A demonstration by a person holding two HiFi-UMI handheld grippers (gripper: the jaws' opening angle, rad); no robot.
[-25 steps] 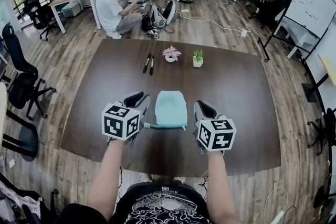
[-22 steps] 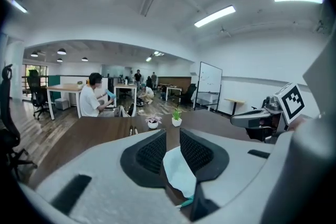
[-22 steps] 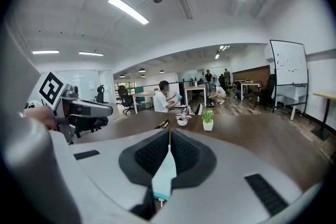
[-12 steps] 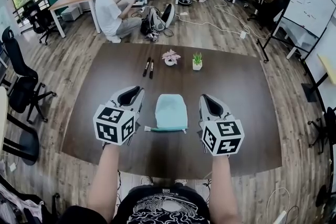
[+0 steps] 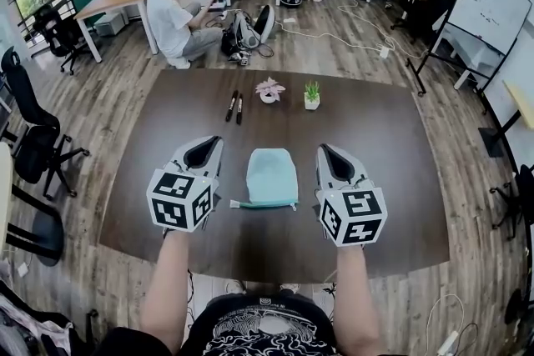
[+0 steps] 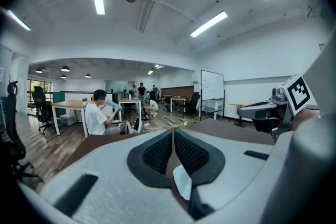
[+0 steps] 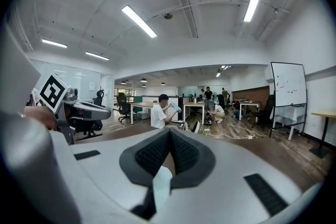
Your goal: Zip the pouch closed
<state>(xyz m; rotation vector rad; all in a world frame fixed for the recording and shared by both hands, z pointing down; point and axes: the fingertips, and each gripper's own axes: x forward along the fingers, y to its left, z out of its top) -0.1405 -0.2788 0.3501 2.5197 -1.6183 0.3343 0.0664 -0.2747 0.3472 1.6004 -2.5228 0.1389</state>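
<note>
A light blue pouch (image 5: 271,175) lies flat on the dark brown table (image 5: 392,146), its zipper edge toward me with a teal pull end (image 5: 235,203) at the left. My left gripper (image 5: 217,142) hovers just left of the pouch, apart from it; its jaws are closing, the tips meet and nothing is between them. My right gripper (image 5: 322,149) hovers just right of the pouch, shut and empty. In the left gripper view the left gripper (image 6: 172,131) has its pads together; in the right gripper view so does the right gripper (image 7: 169,131). Neither gripper view shows the pouch.
Two dark markers (image 5: 234,106) lie at the far side of the table beside a pink potted plant (image 5: 269,88) and a green potted plant (image 5: 312,94). A person (image 5: 171,17) sits on the floor beyond the table. Office chairs (image 5: 29,137) stand at the left.
Both grippers have lifted off the table at either side of the pouch and tilted up. The left jaws have drawn together. The pouch has stayed where it was.
</note>
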